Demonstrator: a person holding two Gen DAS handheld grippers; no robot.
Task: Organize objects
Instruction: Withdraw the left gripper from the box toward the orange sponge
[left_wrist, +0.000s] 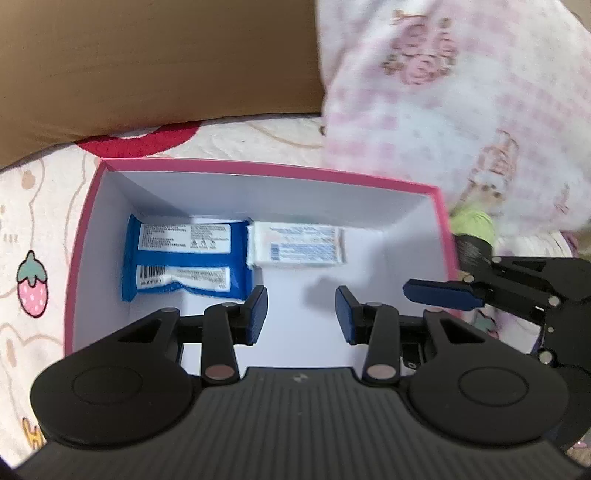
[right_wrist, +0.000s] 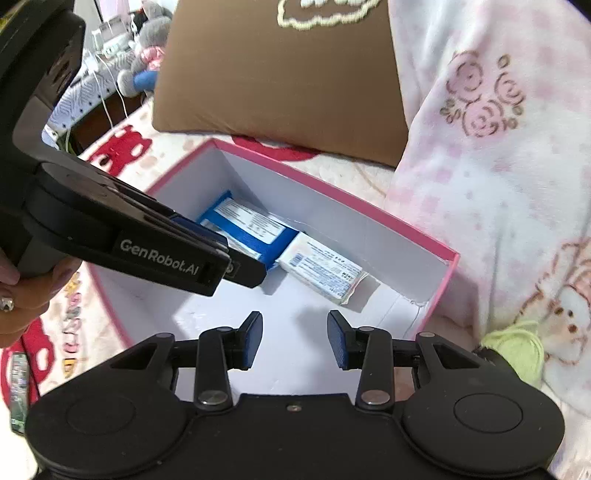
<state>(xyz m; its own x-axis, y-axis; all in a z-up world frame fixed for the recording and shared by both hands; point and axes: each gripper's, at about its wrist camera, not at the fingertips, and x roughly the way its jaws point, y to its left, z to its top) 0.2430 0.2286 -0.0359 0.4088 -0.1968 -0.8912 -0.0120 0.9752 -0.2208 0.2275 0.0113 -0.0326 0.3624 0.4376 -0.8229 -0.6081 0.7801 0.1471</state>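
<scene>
A pink-rimmed box (left_wrist: 258, 169) with a white inside sits on a patterned bedcover. In it lie a blue packet (left_wrist: 184, 262) at the far left and a white packet (left_wrist: 299, 245) beside it on the right. Both show in the right wrist view too, the blue packet (right_wrist: 255, 229) and the white packet (right_wrist: 325, 271) inside the box (right_wrist: 332, 192). My left gripper (left_wrist: 301, 319) is open and empty, over the box's near floor. My right gripper (right_wrist: 295, 341) is open and empty above the box's near right part; it shows in the left wrist view (left_wrist: 443, 295) at the box's right wall.
A brown pillow (right_wrist: 277, 85) lies behind the box. A pink-and-white blanket (right_wrist: 498, 166) is heaped at the right, with a green thing (right_wrist: 517, 350) and a dark thing (left_wrist: 472, 251) at its foot. Plush toys and cables (right_wrist: 140, 55) are at the far left.
</scene>
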